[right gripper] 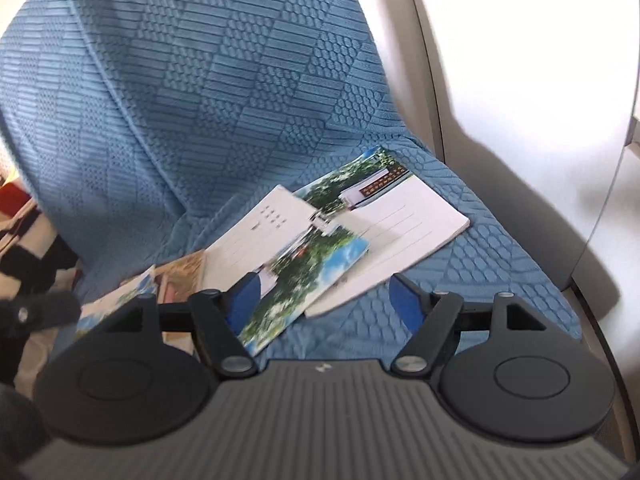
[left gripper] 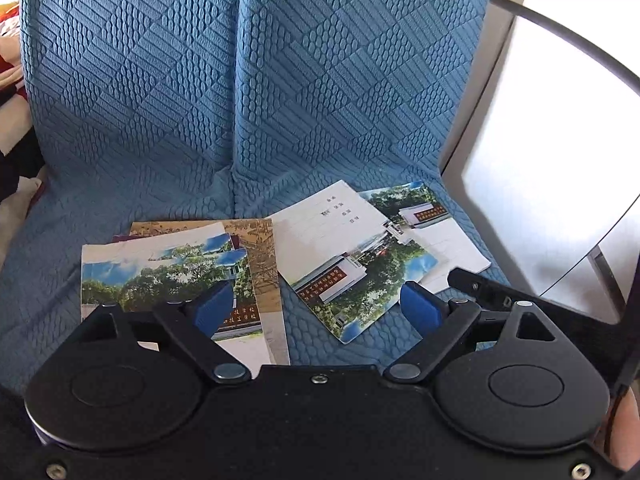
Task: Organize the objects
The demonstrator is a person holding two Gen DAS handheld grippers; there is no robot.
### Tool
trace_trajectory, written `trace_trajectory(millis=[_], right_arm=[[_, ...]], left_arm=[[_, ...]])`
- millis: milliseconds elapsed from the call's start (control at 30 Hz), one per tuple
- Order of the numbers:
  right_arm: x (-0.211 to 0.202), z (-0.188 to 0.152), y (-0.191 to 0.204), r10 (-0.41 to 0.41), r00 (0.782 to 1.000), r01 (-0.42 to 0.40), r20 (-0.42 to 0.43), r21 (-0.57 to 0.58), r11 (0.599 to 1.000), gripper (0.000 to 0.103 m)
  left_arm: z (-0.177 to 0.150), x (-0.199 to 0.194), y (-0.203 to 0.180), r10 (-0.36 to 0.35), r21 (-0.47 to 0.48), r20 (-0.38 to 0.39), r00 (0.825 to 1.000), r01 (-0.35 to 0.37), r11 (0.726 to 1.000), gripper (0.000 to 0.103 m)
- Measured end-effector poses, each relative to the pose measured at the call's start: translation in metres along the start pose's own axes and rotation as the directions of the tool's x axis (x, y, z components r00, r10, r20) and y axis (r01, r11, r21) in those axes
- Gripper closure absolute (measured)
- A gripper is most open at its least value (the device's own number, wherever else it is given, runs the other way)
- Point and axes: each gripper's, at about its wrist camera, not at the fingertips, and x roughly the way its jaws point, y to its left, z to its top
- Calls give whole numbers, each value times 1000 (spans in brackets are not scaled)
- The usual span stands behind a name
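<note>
Nearest me, my left gripper (left gripper: 316, 308) stands wide open with nothing between its blue pads (left gripper: 214, 308), and my right gripper (right gripper: 320, 300) is open too, its fingers apart and empty. Just beyond the left one, at about ten o'clock, lies a small heap of booklets (left gripper: 160, 268) with tree-and-sky covers, overlapping on top of a tan booklet (left gripper: 256, 248) whose edge shows behind them. At about one o'clock a second group lies fanned: a photo-cover booklet (left gripper: 340, 280) set askew over a white-backed booklet (left gripper: 440, 236) that reaches toward the seat's right edge. In the right wrist view that same photo-cover booklet (right gripper: 296, 264) runs from just ahead of my left-hand finger toward twelve o'clock, its near corner lifted slightly off the fabric. All of them rest on the blue quilted seat cover (left gripper: 200, 100), which rises behind as the chair back. I judge these booklets to be light, thin and floppy, with glossy covers that may slide against each other, so a pinch on a single sheet could bend it or drag its neighbour. The best hold, I think, is on a free edge or overhanging corner, near the spine where the paper is stiffest. The soft cover beneath should give a little and let a finger get under. I see no box, tray or other container here; beyond the chair at two o'clock there is only a pale panel (left gripper: 540, 160).
</note>
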Motion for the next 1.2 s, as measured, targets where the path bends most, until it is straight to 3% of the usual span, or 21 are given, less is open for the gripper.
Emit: trace_trajectory(millis=[300, 633, 767, 1000, 1200], right_arm=[[47, 13, -8, 46, 999, -46, 0, -14, 999, 31], [105, 14, -13, -40, 995, 31, -88, -103, 994, 35], [109, 11, -12, -26, 995, 15, -93, -115, 993, 33], [104, 17, -27, 199, 978, -194, -64, 75, 978, 39], [110, 19, -35, 430, 902, -407, -42, 246, 879, 45]], left_arm=[[2, 43, 5, 16, -20, -54, 998, -17, 1000, 13], [1, 81, 9, 2, -22, -110, 994, -4, 1000, 13], [0, 92, 14, -2, -27, -123, 992, -2, 1000, 13], [-5, 104, 20, -13, -57, -162, 987, 4, 998, 13], [-3, 100, 20, -17, -62, -159, 987, 8, 998, 13]])
